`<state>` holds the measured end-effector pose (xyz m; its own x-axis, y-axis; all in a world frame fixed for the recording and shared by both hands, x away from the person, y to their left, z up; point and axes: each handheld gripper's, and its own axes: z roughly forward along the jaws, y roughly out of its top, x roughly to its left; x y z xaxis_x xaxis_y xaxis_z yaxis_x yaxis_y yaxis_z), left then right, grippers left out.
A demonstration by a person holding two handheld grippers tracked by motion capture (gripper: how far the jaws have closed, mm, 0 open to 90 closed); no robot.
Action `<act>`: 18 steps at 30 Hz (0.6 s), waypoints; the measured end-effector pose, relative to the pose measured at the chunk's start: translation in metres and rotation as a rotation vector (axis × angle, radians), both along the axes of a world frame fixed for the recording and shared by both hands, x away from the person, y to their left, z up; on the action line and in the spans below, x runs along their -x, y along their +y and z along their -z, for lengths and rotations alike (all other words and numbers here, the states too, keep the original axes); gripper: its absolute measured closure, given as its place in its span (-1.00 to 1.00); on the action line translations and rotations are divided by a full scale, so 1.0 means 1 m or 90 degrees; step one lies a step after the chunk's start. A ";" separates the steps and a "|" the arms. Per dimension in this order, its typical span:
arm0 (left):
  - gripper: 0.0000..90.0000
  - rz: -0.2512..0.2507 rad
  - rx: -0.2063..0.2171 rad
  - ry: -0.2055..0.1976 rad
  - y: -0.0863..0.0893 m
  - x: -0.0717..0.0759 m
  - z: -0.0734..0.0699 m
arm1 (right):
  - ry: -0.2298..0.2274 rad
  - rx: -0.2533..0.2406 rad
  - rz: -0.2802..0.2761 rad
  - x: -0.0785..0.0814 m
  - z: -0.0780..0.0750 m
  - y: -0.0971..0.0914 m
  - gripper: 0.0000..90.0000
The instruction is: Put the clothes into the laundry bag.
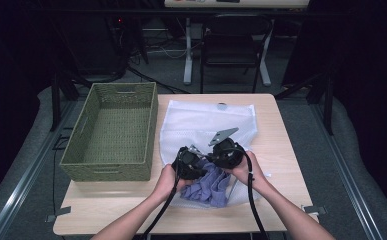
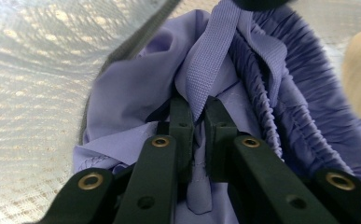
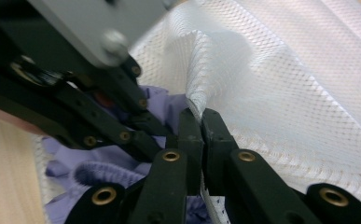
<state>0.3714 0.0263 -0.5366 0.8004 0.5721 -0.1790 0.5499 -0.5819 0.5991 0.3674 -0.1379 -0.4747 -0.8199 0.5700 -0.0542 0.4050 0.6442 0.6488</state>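
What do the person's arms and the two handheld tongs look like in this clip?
Both forearms are bare, with no sleeves in the high view. The left tongs and right tongs are black, each trailing a black cable. A grey three-cornered plate tops the right one. Up close, the linkage arms carry brass-coloured rivets.

Woven basket point(image 1: 112, 132) walls off table's left; bare wood point(image 1: 131, 207) near front edge leaves gripper passage.
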 end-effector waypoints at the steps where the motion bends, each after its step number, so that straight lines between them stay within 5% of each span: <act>1: 0.80 0.006 -0.013 -0.002 0.002 -0.001 -0.001 | 0.003 0.000 -0.003 0.000 0.000 0.000 0.96; 4: 0.68 -0.004 -0.007 0.001 0.005 -0.001 -0.005 | 0.013 0.006 -0.007 0.000 0.004 0.000 0.96; 11: 0.05 -0.019 -0.029 -0.023 0.018 0.006 -0.024 | 0.020 0.012 0.005 -0.002 0.010 -0.006 0.96; 15: -0.10 -0.048 -0.047 -0.030 0.028 0.005 -0.023 | 0.020 0.021 0.004 -0.003 0.009 -0.008 0.96; 18: -0.07 -0.052 -0.055 -0.007 0.030 0.002 -0.015 | 0.019 0.016 0.011 -0.004 0.010 -0.007 0.96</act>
<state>0.3694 0.0562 -0.5219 0.7525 0.6480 -0.1179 0.5911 -0.5855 0.5548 0.3712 -0.1452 -0.4847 -0.8117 0.5823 -0.0453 0.4343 0.6535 0.6199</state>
